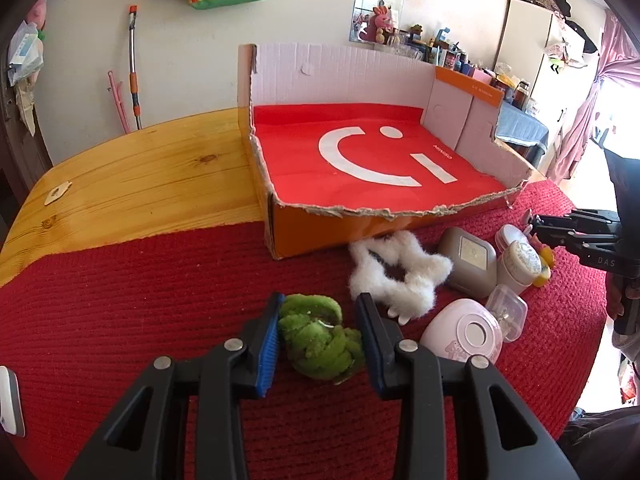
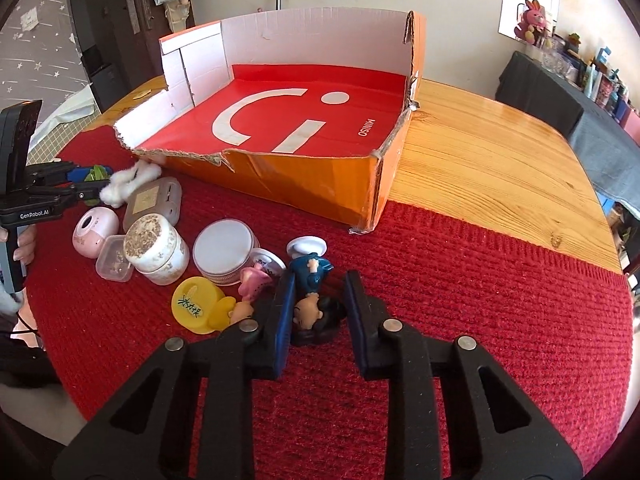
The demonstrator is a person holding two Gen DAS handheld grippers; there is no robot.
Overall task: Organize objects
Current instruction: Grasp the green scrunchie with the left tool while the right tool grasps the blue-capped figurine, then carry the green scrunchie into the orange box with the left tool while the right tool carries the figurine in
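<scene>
A wooden table (image 1: 132, 172) fills the room's middle, its near part covered by a red knitted cloth (image 1: 140, 292). On it stands a torn orange cardboard box (image 2: 304, 184), open at the top, lined with a red sheet bearing a white smile mark. In front of the box lies a huddle of small things: a grey-brown case (image 1: 468, 264), a pink round gadget (image 1: 464, 332), a cream jar with a speckled lid (image 2: 154, 250), a flat white round tin (image 2: 224, 252), a fluffy white band (image 1: 396, 276), a clear little box (image 2: 114, 260) and a yellow toy (image 2: 196, 310). The left gripper (image 1: 318, 334) has closed its jaws on a green fuzzy toy (image 1: 316, 338) resting on the cloth, left of the white band. The right gripper (image 2: 318, 308) has closed its jaws on a small figurine in blue with a white cap (image 2: 310, 280), lying on the cloth beside the yellow toy.
</scene>
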